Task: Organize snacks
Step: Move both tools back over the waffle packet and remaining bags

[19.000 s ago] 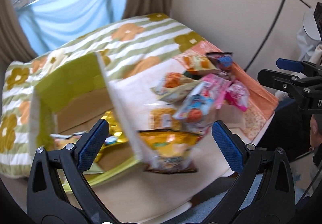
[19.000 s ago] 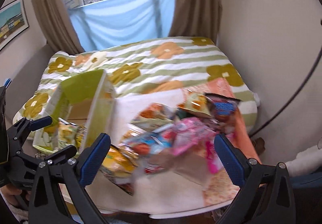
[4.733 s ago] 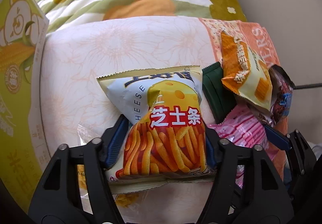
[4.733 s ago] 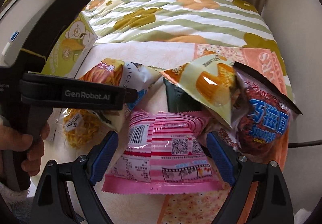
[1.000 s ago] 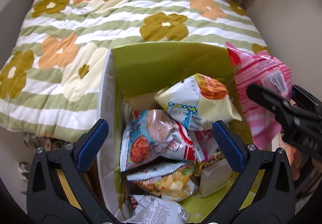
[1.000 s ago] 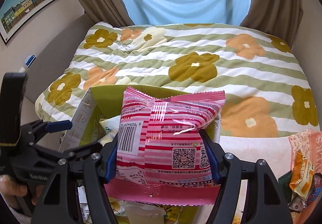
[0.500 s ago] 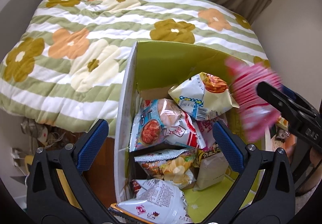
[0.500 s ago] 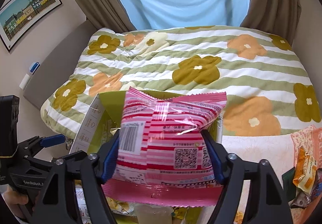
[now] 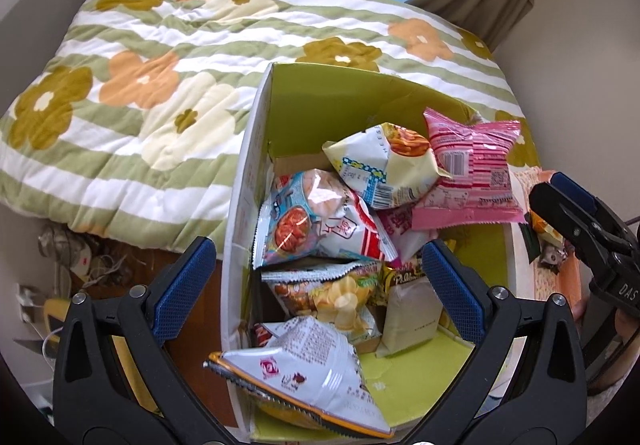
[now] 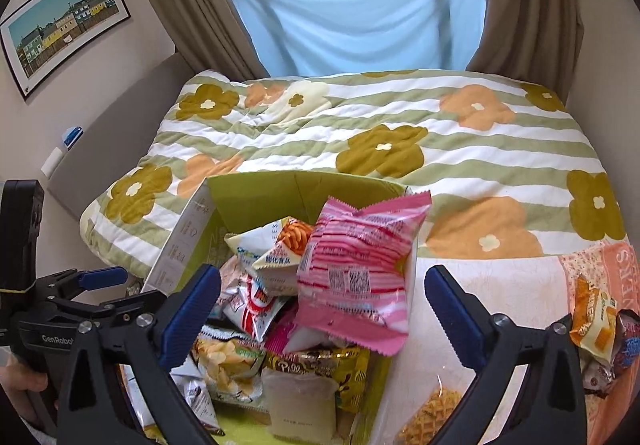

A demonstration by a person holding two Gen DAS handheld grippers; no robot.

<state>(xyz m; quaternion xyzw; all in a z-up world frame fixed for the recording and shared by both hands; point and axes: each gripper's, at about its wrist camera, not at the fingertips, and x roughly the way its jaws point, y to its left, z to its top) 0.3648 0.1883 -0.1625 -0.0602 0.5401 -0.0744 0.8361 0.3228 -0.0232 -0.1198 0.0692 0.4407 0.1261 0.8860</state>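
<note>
A green-lined cardboard box holds several snack bags. A pink striped bag lies on top at the box's right wall, free of both grippers. A cheese stick bag lies beside it. My left gripper is open and empty above the box's near end. My right gripper is open and empty just behind the pink bag; it also shows in the left wrist view.
The box stands by a flowered quilt. To its right, the table holds an orange bag, a dark bag and a clear waffle pack. Cables lie on the floor at left.
My right gripper has opened and let go of the pink striped bag, which now rests on the pile in the box. The left gripper stays open over the box.
</note>
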